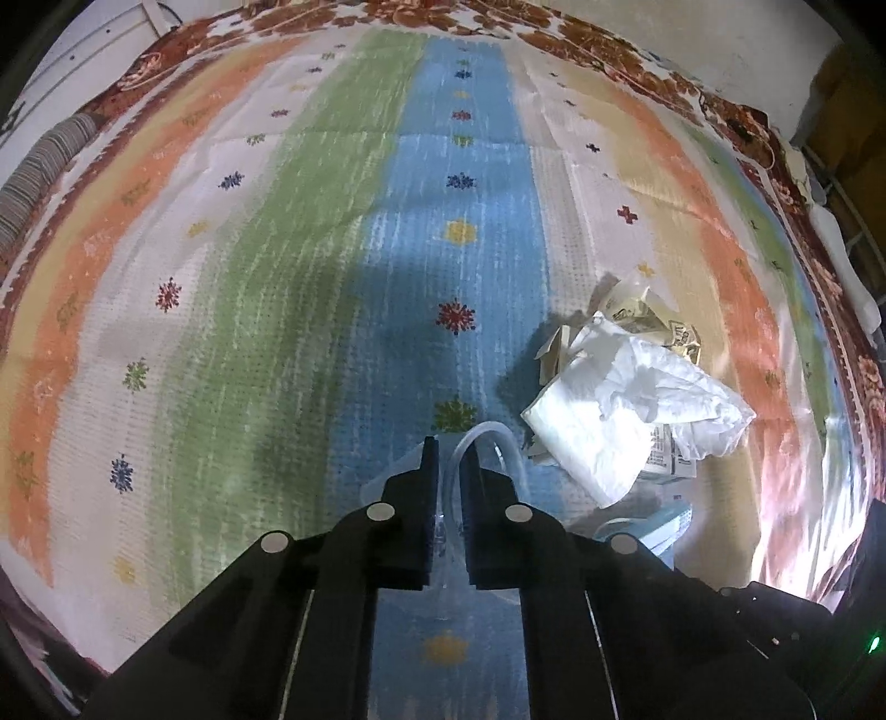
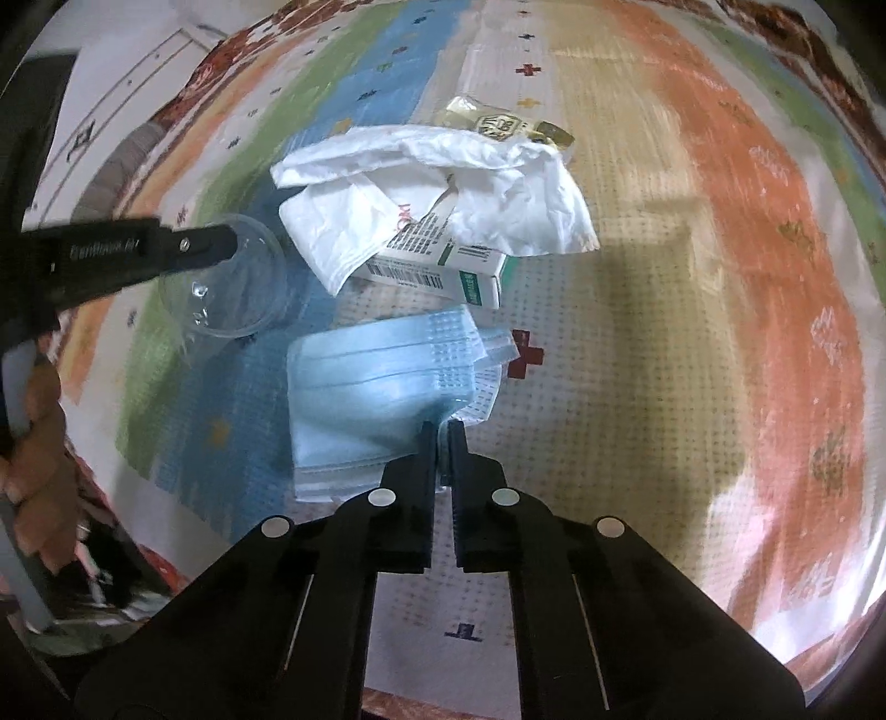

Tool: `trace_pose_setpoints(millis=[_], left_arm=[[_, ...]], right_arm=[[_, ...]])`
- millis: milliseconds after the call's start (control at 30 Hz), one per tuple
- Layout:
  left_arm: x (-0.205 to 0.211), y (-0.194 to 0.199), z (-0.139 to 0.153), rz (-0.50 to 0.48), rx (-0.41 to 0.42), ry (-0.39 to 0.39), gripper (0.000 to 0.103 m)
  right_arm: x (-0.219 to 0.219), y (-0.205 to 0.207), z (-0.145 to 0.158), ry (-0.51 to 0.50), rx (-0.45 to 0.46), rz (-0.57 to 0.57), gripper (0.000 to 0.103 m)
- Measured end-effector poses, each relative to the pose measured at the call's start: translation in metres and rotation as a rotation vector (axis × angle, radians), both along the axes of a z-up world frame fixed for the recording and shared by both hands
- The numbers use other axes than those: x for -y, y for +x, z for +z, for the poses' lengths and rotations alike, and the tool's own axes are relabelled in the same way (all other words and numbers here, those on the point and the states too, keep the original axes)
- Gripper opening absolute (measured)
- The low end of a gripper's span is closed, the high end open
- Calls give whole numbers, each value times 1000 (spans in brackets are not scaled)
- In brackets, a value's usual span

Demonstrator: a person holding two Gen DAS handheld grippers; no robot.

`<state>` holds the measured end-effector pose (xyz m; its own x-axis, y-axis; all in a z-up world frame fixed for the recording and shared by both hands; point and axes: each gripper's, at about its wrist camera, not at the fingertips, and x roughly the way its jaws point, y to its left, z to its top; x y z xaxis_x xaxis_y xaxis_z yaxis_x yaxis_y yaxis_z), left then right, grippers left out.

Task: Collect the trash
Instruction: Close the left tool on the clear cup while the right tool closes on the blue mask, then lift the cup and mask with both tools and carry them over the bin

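My left gripper (image 1: 449, 448) is shut on the rim of a clear plastic cup (image 1: 487, 429). In the right wrist view the same gripper (image 2: 224, 243) comes in from the left and pinches the cup (image 2: 232, 299), which lies on the striped cloth. My right gripper (image 2: 441, 435) is shut on the near edge of a light blue face mask (image 2: 376, 382) lying flat. Beyond the mask sit a white and green carton (image 2: 443, 271), crumpled white tissue (image 2: 498, 188) and a yellow wrapper (image 2: 498, 124). From the left wrist, the tissue (image 1: 626, 399) and wrapper (image 1: 637, 310) lie right of the cup.
Everything rests on a striped cloth (image 1: 332, 277) of green, blue, orange and cream bands over a floral blanket (image 1: 609, 39). A person's hand (image 2: 39, 443) holds the left gripper's handle at the left edge. A white wall and furniture stand beyond the far left corner.
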<state>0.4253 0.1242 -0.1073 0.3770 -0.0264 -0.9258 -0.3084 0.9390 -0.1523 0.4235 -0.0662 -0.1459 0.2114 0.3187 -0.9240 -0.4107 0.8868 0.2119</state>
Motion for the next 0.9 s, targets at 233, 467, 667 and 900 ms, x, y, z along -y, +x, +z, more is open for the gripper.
trace_pose_setpoints(millis=[233, 467, 667, 900], left_arm=[[-4, -10, 12, 11, 24, -7, 6], [-4, -28, 30, 5, 72, -33, 6], [-5, -47, 43, 12, 90, -47, 6], [3, -64, 66, 12, 141, -81, 6]], right_arm=[[3, 1, 12, 27, 8, -10, 3], [-2, -5, 29, 42, 40, 18, 3], [1, -13, 47, 70, 71, 22, 3], [-5, -35, 80, 100, 142, 66, 3]])
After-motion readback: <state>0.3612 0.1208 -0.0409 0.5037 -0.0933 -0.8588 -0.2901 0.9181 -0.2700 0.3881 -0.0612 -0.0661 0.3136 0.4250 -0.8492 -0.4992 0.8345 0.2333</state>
